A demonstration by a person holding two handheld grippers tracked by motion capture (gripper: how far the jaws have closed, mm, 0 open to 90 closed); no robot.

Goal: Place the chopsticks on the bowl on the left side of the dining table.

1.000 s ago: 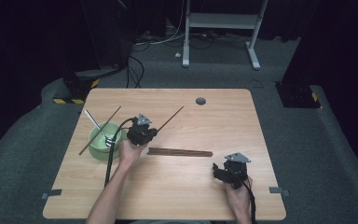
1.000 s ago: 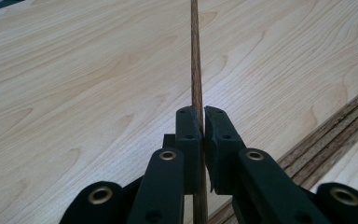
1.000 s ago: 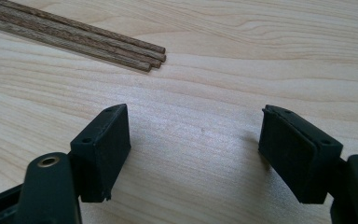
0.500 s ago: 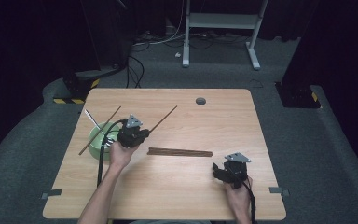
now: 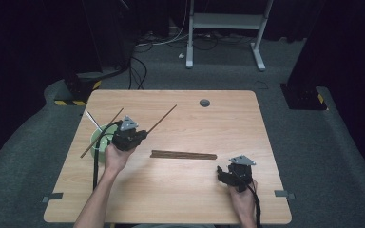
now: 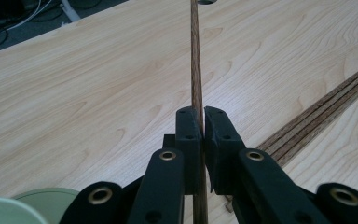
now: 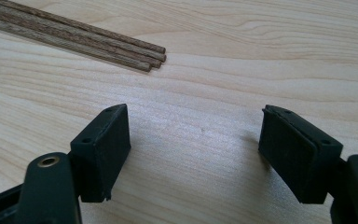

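My left gripper [image 5: 141, 135] [image 6: 202, 122] is shut on one brown wooden chopstick [image 5: 164, 118] [image 6: 195, 65], held above the table beside the green bowl [image 5: 99, 143]. The stick points from the jaws toward the table's far side. A bundle of several chopsticks [image 5: 184, 155] [image 6: 326, 109] [image 7: 88, 39] lies flat at the table's middle. My right gripper [image 5: 224, 174] [image 7: 196, 135] rests low at the front right, open, with bare wood between its jaws and the bundle's ends just ahead of it.
Another chopstick [image 5: 102, 133] and a thin white stick [image 5: 93, 120] lean in the green bowl [image 6: 28, 205]. The wooden table [image 5: 171, 199] has a dark round grommet [image 5: 204, 102] near its far edge. Cables and a desk frame stand on the floor beyond.
My left gripper has carried its chopstick leftward and slightly up, closer to the green bowl. The right gripper has stayed where it was.
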